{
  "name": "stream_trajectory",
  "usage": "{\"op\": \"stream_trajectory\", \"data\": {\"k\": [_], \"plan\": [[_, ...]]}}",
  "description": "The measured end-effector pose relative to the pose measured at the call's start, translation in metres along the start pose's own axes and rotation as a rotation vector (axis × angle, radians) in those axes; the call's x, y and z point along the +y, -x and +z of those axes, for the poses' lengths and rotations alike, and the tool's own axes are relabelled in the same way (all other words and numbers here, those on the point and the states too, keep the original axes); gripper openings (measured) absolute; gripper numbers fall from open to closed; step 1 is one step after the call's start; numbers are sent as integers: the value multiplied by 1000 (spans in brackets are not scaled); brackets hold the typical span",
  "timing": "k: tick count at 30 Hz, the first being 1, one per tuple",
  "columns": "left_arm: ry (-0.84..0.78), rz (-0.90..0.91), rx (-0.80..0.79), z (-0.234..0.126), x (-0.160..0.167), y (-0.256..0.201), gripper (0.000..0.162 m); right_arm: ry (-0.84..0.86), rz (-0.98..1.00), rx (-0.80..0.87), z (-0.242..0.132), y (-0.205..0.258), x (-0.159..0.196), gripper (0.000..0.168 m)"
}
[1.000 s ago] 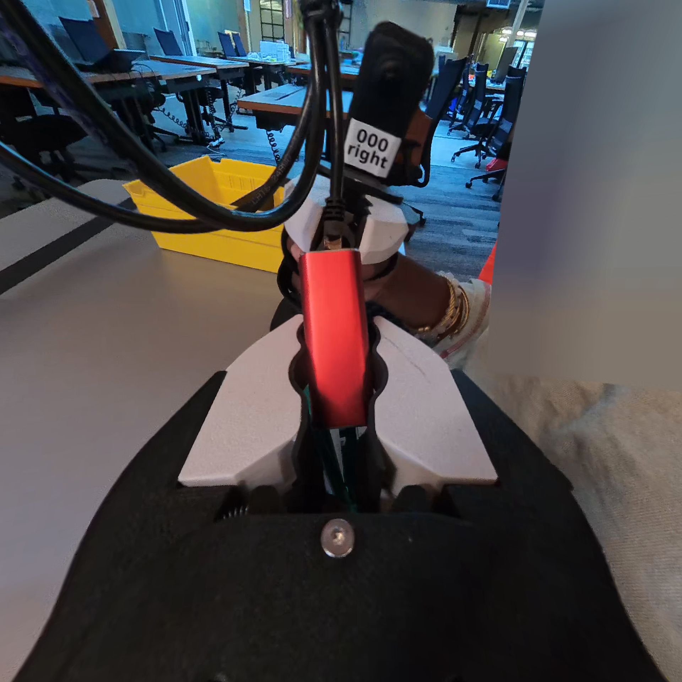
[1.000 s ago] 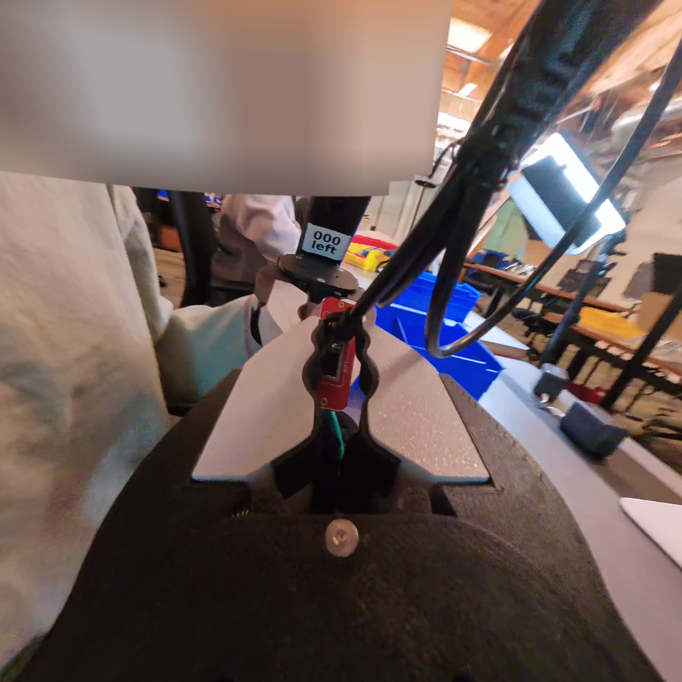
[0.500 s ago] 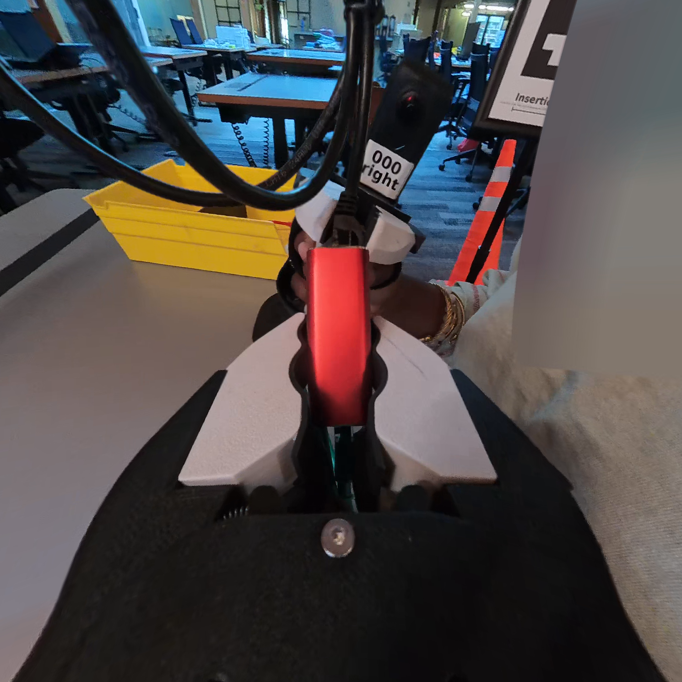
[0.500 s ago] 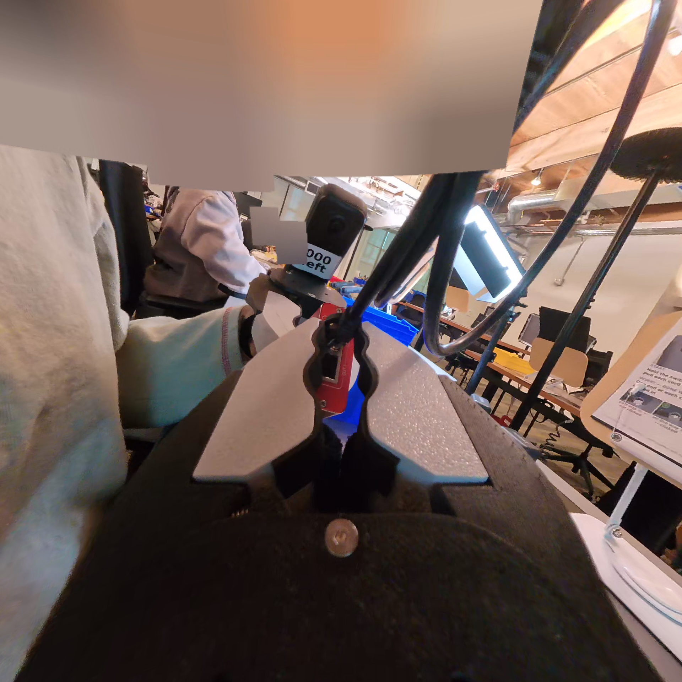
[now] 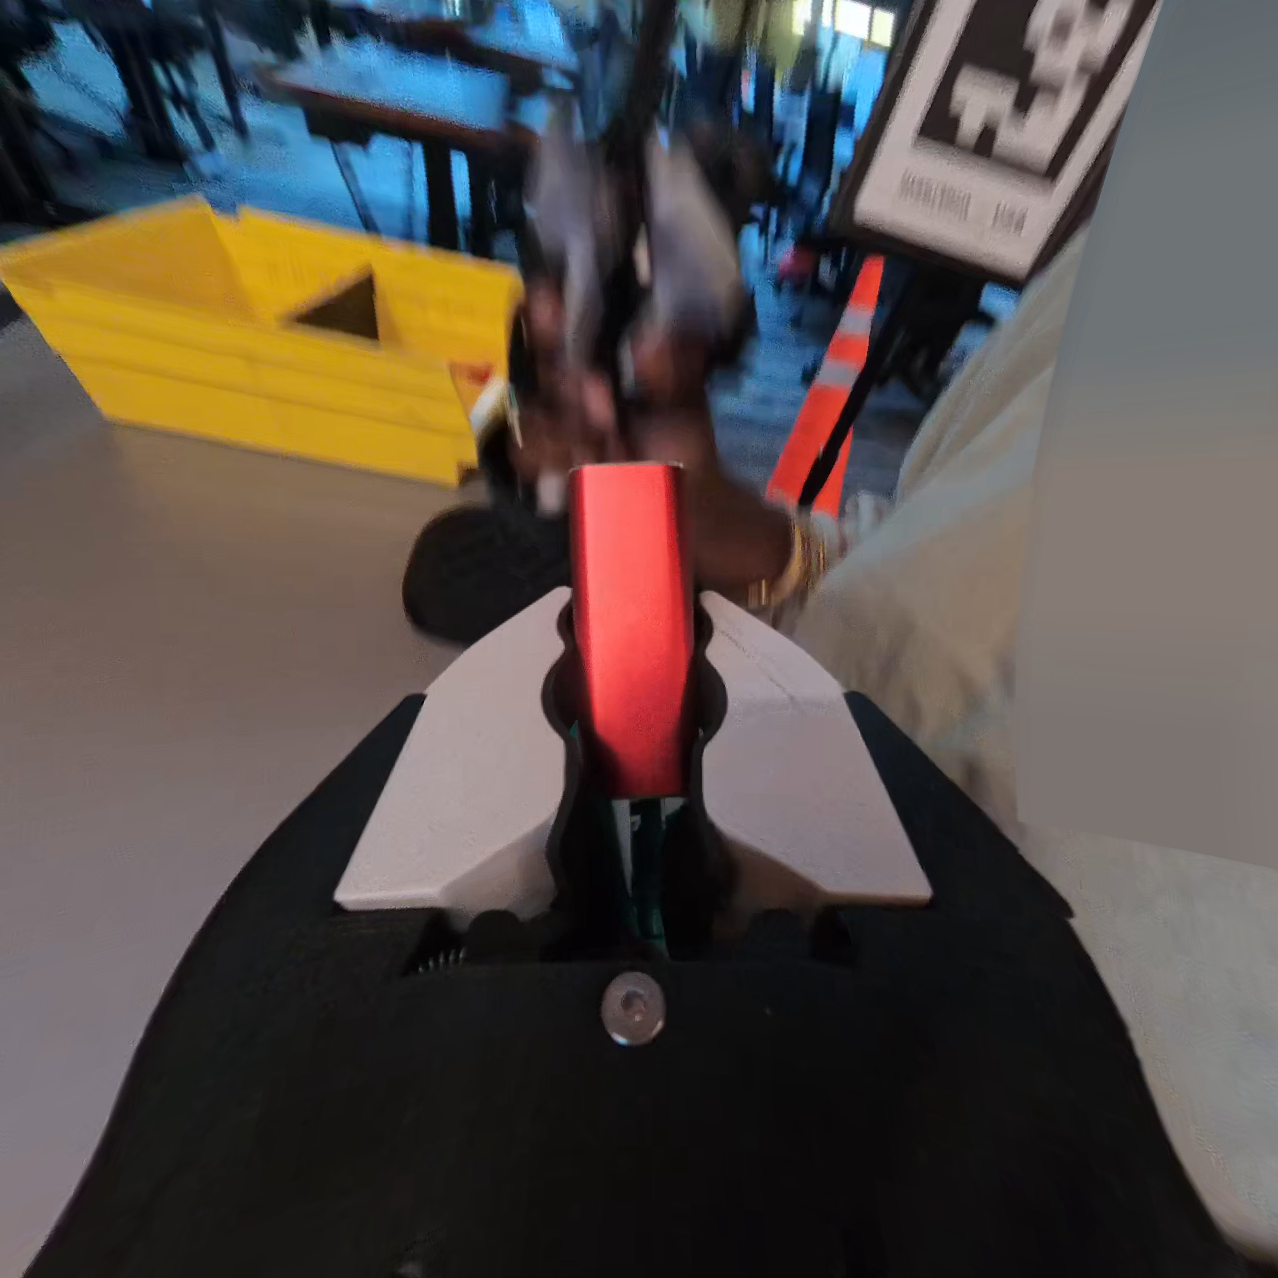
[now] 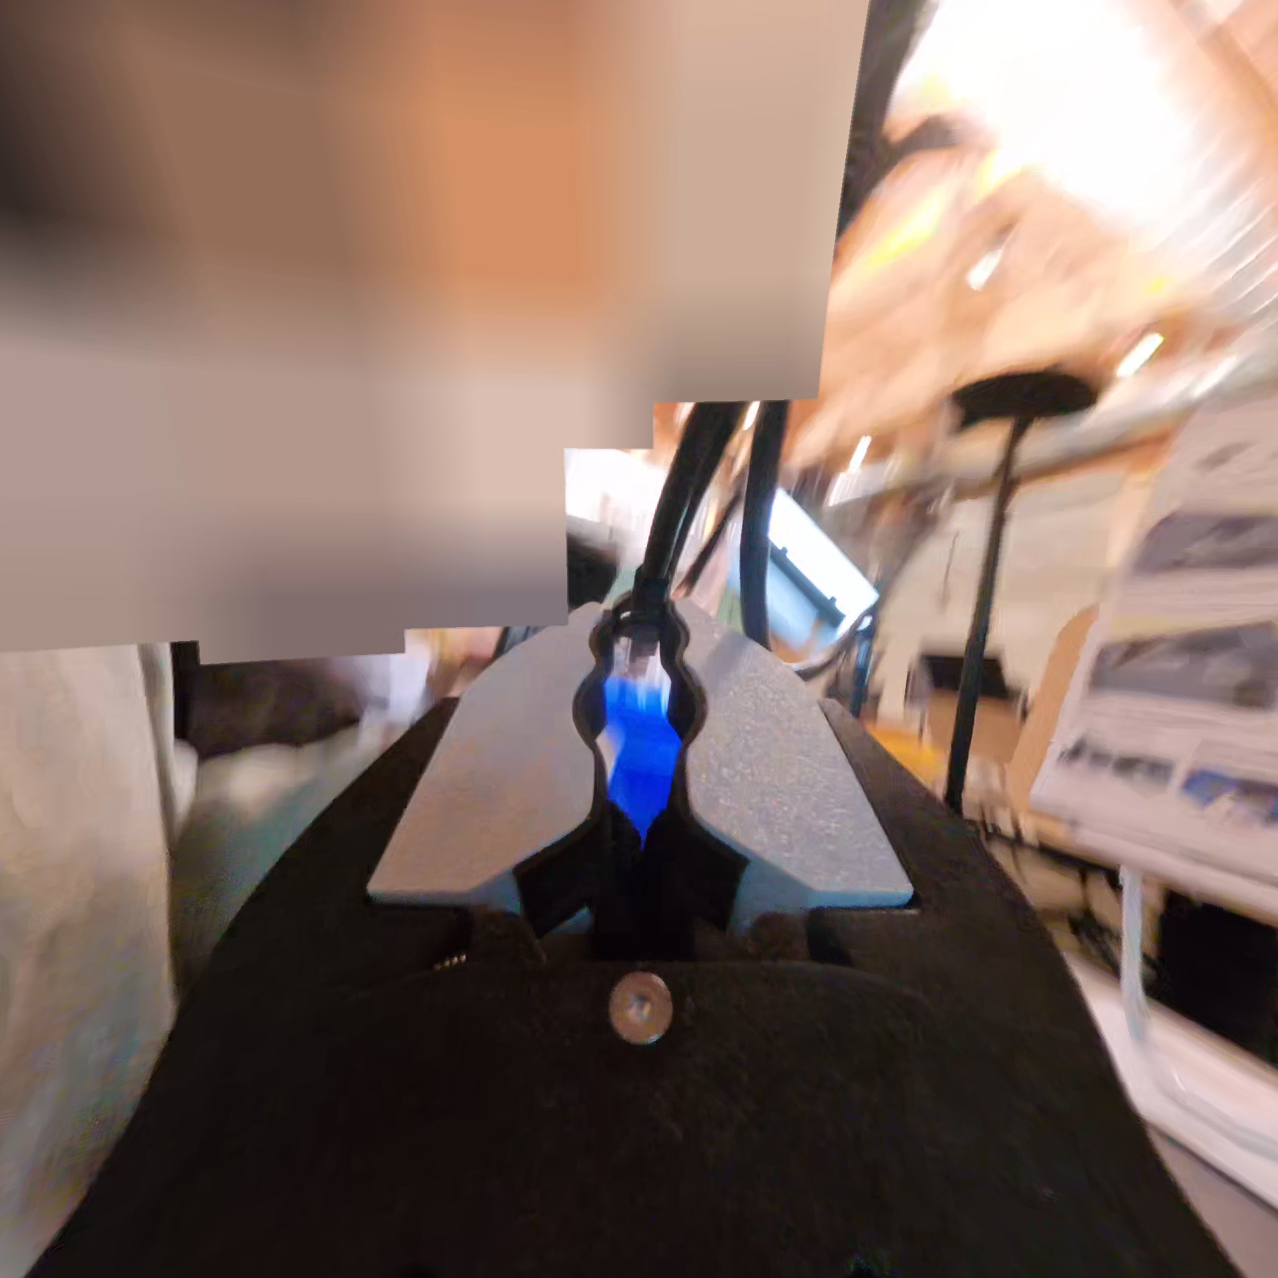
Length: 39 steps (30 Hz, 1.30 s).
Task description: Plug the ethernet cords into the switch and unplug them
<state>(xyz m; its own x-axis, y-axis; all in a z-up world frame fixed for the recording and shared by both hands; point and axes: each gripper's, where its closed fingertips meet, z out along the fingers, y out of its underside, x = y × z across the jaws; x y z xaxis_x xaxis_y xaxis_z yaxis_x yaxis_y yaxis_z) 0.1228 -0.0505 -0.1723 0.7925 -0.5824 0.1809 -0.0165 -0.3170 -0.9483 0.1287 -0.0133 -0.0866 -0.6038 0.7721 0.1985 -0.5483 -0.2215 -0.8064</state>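
2 grippers are clamped: the left gripper [image 5: 631, 664] pinches the red switch [image 5: 628, 622], and just beyond the switch the right gripper [image 6: 640, 646] pinches the black ethernet cord's [image 6: 681, 512] clear plug [image 6: 640, 653], apparently unplugged; whether more cords remain is unclear.

heavy motion blur throughout, blown-out glare upper right, wide-angle distortion

Nothing legible: the placard [image 5: 968, 117] and printed sheets [image 6: 1175, 622] are blurred.
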Motion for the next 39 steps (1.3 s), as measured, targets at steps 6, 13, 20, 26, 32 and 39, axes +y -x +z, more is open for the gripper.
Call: {"op": "stream_trajectory", "data": {"k": [6,13,20,26,32,39], "plan": [[-287,-12,-169,-47,-34,17,28,85,-15,126,-59,-52,-42,13],[-286,-6,-314,-51,-20,37,28,479,-177,572,-149,-102,-49,13],[-302,5,-344,-56,-19,36,28,985,-231,1100,-279,-130,-49,14],[-261,25,-347,-50,-16,34,28,1483,-326,1329,-362,-137,-36,13],[-257,27,-346,-49,-16,33,28,1982,-624,1229,-396,-158,-31,14],[-260,21,-345,-51,-16,35,28,1728,-325,953,-364,-154,7,38]]}}
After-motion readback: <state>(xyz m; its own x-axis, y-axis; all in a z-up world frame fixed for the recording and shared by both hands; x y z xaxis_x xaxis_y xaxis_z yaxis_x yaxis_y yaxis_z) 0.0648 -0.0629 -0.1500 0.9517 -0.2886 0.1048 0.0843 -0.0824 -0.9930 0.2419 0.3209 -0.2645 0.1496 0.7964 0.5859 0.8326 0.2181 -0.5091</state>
